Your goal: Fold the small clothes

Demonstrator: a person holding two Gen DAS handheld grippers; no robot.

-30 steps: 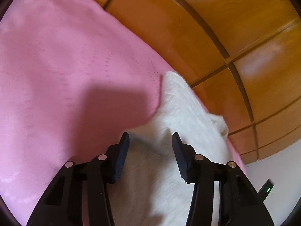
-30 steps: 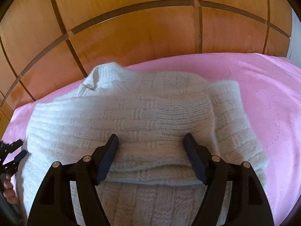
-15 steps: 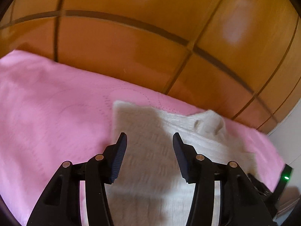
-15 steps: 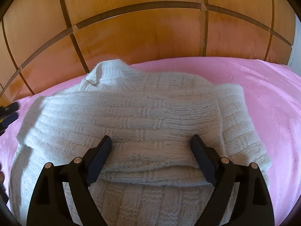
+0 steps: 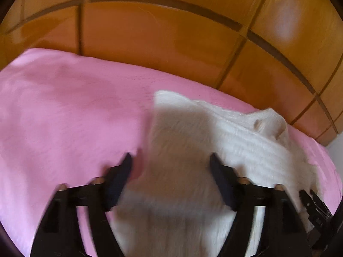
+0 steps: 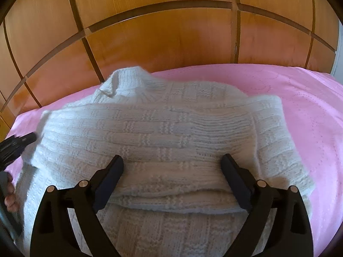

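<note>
1. A white knitted sweater [image 6: 163,132] lies on a bed covered with a pink bedspread [image 6: 310,111], near the bed's far edge, where a wall of glossy wooden panels [image 6: 163,38] rises just behind it.
2. The sweater is partly folded: a thick folded layer lies across its middle, its near edge forming a straight ridge between the right tongs' fingers. The ribbed collar [image 6: 124,81] stands up at the far side, toward the wooden panels.
3. The right tongs [image 6: 172,167] hang over the folded layer with the jaws spread wide, having just been opening. The knit lies below and between the black fingers [image 6: 233,177], but the pads do not press on it and nothing is held.
4. The left tongs [image 5: 170,165] hang over the sweater's left edge, where white knit meets pink bedspread. Their jaws have just been opening too and stand well apart, gripping nothing; this view is blurred.
5. In the left wrist view the sweater [image 5: 246,141] runs off toward the lower right, part of it in shadow, and the collar [image 5: 268,122] pokes up near the wooden panels [image 5: 171,38].
6. At the left border of the right wrist view, the left tongs [image 6: 21,141] reach toward the sweater's edge, with a person's fingertips [image 6: 10,194] below them.
</note>
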